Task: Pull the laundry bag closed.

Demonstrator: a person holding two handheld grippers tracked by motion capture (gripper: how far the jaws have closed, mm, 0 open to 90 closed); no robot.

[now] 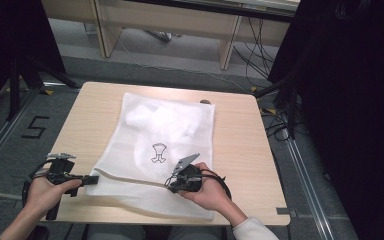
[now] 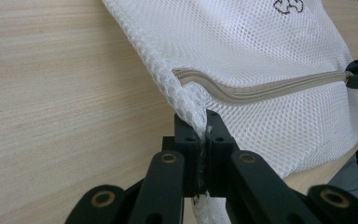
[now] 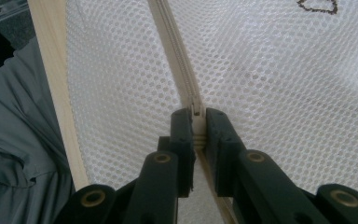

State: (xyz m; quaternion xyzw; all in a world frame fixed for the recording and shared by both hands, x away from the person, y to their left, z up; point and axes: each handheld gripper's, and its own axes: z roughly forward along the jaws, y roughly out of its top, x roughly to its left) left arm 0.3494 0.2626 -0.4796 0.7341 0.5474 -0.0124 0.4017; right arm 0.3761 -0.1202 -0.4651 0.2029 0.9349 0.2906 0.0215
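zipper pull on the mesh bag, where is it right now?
In the right gripper view the zipper pull is pinched by the right gripper, on the mesh bag near the table's front edge.

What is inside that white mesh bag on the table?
Through the mesh bag a crumpled white mass shows near its far end, probably cloth. What it is exactly cannot be told: the netting blurs it. The near part by the zipper looks flat.
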